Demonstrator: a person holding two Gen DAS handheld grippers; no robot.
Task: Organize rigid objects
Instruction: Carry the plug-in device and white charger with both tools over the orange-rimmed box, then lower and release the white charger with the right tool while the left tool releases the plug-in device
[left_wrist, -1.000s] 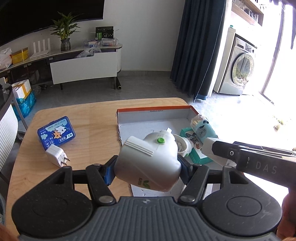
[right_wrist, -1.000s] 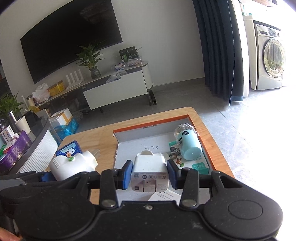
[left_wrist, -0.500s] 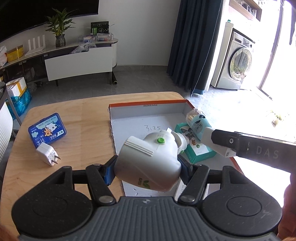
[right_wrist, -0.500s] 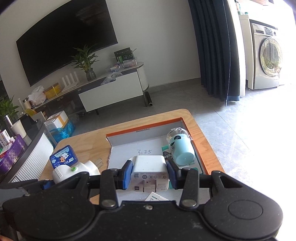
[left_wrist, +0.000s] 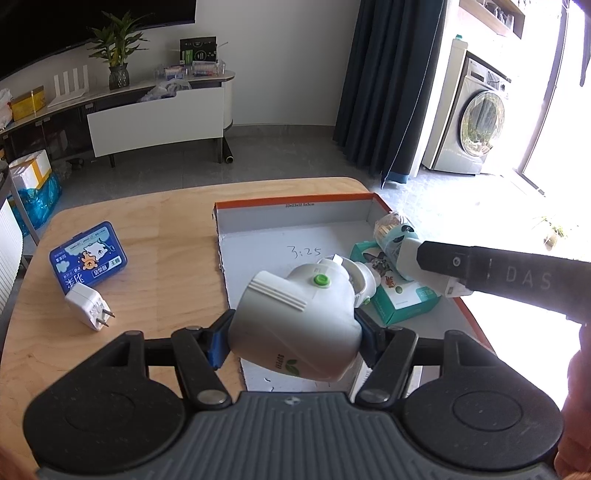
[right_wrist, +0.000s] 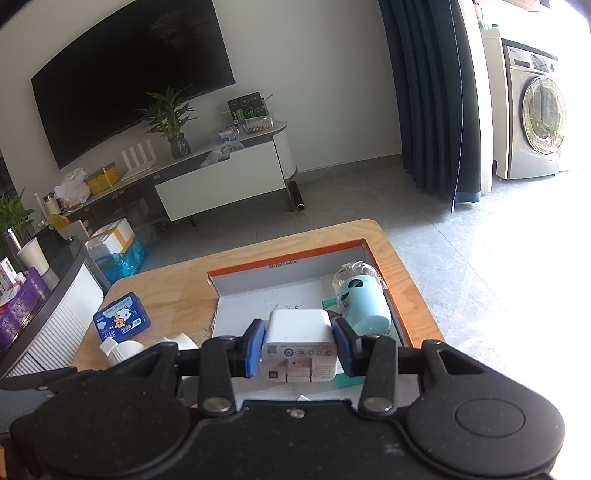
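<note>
My left gripper (left_wrist: 291, 338) is shut on a white plastic device with a green button (left_wrist: 295, 321), held over the near left part of the orange-rimmed cardboard box (left_wrist: 291, 201). My right gripper (right_wrist: 298, 352) is shut on a white charger block (right_wrist: 298, 343), held above the box's (right_wrist: 284, 260) near side. In the box lie a light blue cup (right_wrist: 364, 301) and a teal carton (left_wrist: 397, 295). On the wooden table (left_wrist: 177, 229) left of the box lie a blue tin (left_wrist: 88, 260) and a white plug adapter (left_wrist: 88, 306).
The right gripper's black body (left_wrist: 498, 275) reaches in over the box's right side in the left wrist view. The table ends just beyond the box's far and right walls. A white ribbed cabinet (right_wrist: 55, 332) stands to the table's left.
Both grippers have drawn back and up a little with their loads still held. The white device has shifted left out of most of the right wrist view.
</note>
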